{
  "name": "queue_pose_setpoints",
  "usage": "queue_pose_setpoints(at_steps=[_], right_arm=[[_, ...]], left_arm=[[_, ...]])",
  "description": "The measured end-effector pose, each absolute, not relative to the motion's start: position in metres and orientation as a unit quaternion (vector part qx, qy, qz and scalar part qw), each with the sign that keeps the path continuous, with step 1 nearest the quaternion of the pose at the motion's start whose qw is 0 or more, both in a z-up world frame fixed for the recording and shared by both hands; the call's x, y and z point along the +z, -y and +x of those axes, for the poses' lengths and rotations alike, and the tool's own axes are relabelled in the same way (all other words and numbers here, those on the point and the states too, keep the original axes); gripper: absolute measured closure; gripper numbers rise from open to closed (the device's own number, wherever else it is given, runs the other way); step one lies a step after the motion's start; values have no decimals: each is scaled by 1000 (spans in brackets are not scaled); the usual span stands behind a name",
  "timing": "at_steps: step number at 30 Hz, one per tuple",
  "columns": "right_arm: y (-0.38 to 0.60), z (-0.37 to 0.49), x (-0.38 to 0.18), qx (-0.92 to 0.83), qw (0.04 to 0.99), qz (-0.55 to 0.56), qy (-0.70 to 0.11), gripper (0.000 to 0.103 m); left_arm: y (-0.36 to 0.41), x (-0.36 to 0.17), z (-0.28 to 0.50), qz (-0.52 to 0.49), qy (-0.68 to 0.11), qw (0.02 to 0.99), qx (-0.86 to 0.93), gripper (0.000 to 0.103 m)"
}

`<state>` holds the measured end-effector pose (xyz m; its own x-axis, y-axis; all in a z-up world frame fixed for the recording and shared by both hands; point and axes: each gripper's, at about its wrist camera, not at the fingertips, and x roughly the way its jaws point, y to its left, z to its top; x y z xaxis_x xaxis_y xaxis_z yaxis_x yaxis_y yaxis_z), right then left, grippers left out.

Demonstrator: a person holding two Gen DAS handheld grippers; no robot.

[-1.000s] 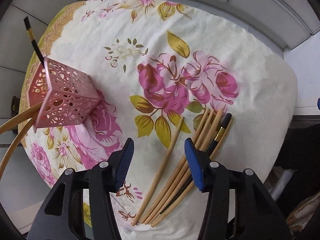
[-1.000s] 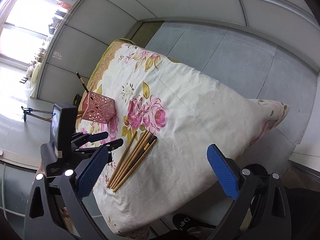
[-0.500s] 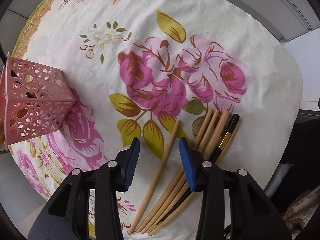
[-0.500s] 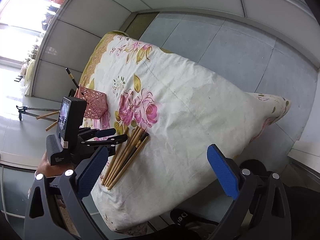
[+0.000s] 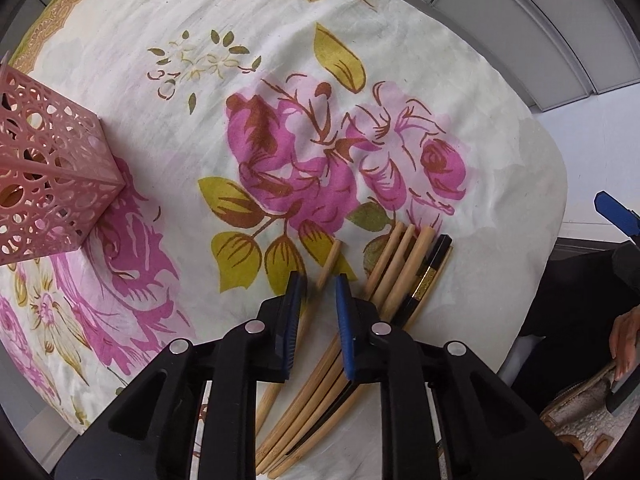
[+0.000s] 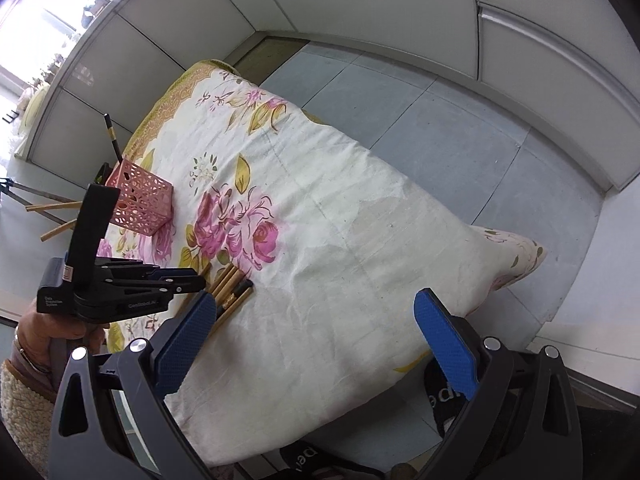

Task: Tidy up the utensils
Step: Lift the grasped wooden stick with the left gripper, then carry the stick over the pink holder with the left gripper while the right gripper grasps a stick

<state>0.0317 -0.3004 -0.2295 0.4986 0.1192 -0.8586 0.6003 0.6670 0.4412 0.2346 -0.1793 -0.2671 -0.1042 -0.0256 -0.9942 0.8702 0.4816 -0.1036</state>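
Now the left gripper (image 5: 318,284) is pointing straight down over the flowered tablecloth (image 5: 400,80), its blue jaws closing around a single wooden chopstick (image 5: 330,258) that is lying just apart from the bundle of chopsticks (image 5: 404,264); whether the pads are pressing on it yet, I cannot tell. A black chopstick (image 5: 434,270) is lying on the bundle's far side. The pink lattice holder (image 6: 140,204) is standing well apart from the bundle. The right gripper (image 6: 316,336) is hovering beside the bundle, jaws spread wide, carrying nothing.
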Motion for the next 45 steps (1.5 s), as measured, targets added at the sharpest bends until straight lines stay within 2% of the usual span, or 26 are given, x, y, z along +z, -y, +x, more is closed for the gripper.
queue_pose_setpoints(at_steps=[1, 9, 23, 26, 30, 38, 45], right_arm=[[299, 33, -231, -150, 777, 379, -480, 7], [295, 60, -240, -65, 730, 463, -499, 7], [244, 145, -288, 32, 578, 618, -532, 7], [237, 159, -292, 35, 569, 626, -533, 10], [237, 172, -295, 36, 572, 623, -532, 27], [242, 185, -301, -5, 580, 595, -556, 27], [234, 206, -301, -61, 567, 545, -615, 34]], left_arm=[[178, -267, 234, 332, -631, 589, -380, 94], [134, -252, 229, 254, -589, 670, -374, 95], [22, -117, 196, 103, -442, 810, -372, 99], [11, -97, 192, 84, -415, 824, -376, 99], [1, -81, 187, 67, -392, 833, -385, 99], [-13, -73, 186, 52, -378, 840, -385, 99], [-22, -66, 184, 44, -365, 850, -377, 99]])
